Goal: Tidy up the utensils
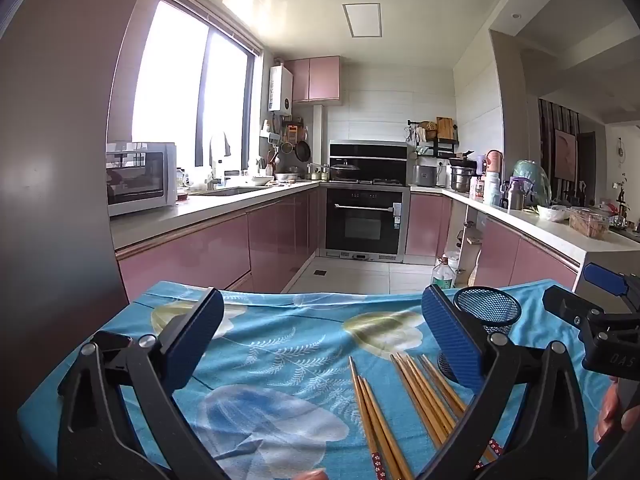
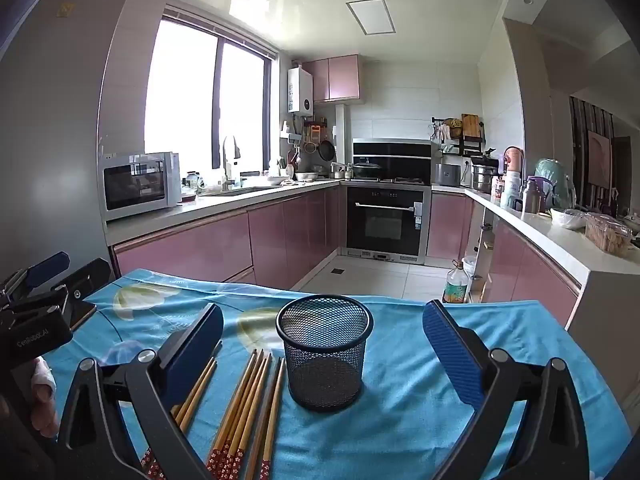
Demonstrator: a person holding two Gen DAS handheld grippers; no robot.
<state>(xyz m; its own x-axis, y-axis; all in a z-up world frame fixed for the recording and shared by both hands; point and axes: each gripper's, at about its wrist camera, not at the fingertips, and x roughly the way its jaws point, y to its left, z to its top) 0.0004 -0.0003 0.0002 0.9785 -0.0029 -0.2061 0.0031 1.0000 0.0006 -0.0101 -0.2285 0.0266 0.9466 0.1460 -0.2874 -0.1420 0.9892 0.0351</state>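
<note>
Several wooden chopsticks (image 2: pixel 248 400) with red patterned ends lie on a table under a blue floral cloth (image 2: pixel 400 420). An empty black mesh cup (image 2: pixel 324 350) stands upright just right of them. My right gripper (image 2: pixel 322 340) is open and empty, held above the table with the cup between its jaws' line of sight. My left gripper (image 1: pixel 322 328) is open and empty over the cloth; the chopsticks (image 1: pixel 400 408) lie below its right finger, and the cup (image 1: pixel 486 312) shows partly behind that finger.
The other gripper shows at the edge of each view: the right one (image 1: pixel 592 320) and the left one (image 2: pixel 44 300). Beyond the table's far edge is a kitchen floor with pink cabinets, an oven (image 2: pixel 384 216) and a bottle (image 2: pixel 455 284).
</note>
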